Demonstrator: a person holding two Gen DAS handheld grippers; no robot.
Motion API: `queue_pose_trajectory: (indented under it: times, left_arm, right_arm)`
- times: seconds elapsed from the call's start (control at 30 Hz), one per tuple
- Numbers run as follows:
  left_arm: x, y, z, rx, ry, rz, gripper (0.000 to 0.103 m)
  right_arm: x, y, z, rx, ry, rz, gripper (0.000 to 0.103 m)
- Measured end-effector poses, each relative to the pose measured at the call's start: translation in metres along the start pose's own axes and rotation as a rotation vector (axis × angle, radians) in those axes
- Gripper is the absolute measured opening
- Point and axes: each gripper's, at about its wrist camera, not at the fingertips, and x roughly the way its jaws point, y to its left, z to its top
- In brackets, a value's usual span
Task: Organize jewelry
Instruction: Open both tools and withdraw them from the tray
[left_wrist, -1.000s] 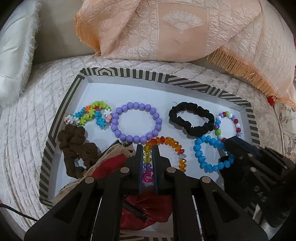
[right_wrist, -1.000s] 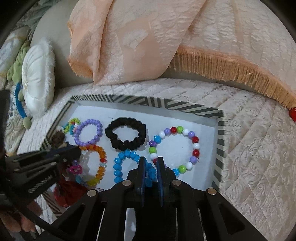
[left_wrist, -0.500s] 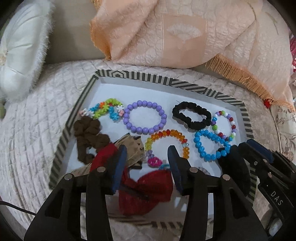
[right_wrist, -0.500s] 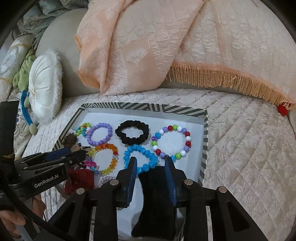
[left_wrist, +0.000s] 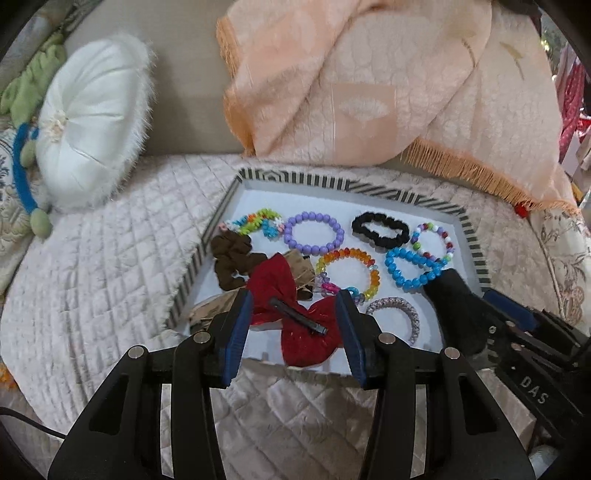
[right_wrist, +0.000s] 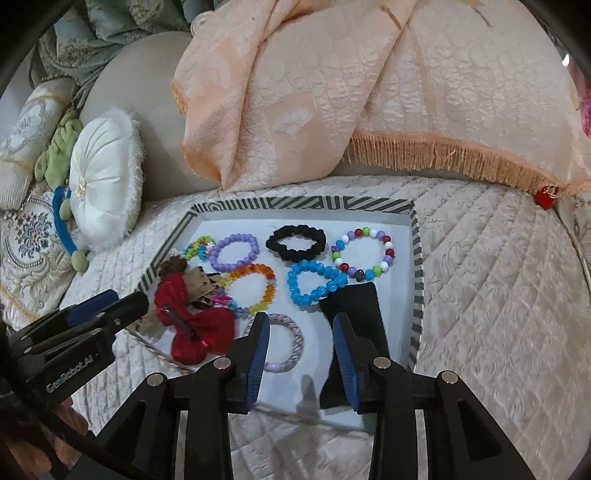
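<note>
So we're looking down at a striped tray (right_wrist: 417, 258) sitting on a quilted bedspread (right_wrist: 498, 295), with a round white cushion (left_wrist: 88, 122) off to the left and a peach fringed throw (right_wrist: 369, 92) draped behind it.

Going left to right inside the tray: a rainbow flower bracelet (left_wrist: 258, 219) up by the left wall, with a brown scrunchie (left_wrist: 231, 258) just below it, then a purple bead bracelet (left_wrist: 314, 236). A red bow clip (left_wrist: 295, 310) lies on some tan cardboard near the front. Next we get an orange bead bracelet (right_wrist: 255, 288), a pale braided bracelet (right_wrist: 291, 343) in front of it, and a black scrunchie (right_wrist: 295, 242) further back. A blue bead bracelet (right_wrist: 316, 282) touches the multicolour bead bracelet (right_wrist: 364, 253) on the right, and a black pad (right_wrist: 358, 325) lies flat near the right wall.

Our left gripper (left_wrist: 293, 325) hangs over the bow with its fingers wide apart and nothing between them. Our right gripper (right_wrist: 301, 354) is over the front of the tray, jaws opening, not gripping anything.
</note>
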Motion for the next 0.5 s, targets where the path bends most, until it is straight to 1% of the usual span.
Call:
queue_pose_trajectory:
  times: [0.1,0.27,0.5]
  left_arm:
    - [-0.015,0.001,-0.003,0.005,-0.030,0.011,0.046]
    - [-0.035,0.008,-0.007,-0.001,-0.064,0.023,0.046]
    - [-0.050,0.014,-0.009,-0.014,-0.092,0.028,0.046]
  right_arm:
    - [-0.011,0.008,-0.002,0.001,-0.027,-0.030,0.037]
    - [-0.025,0.017,-0.006,0.020,-0.047,-0.027,0.039]
    - [-0.038,0.033,-0.010,-0.005,-0.062,-0.041,0.041]
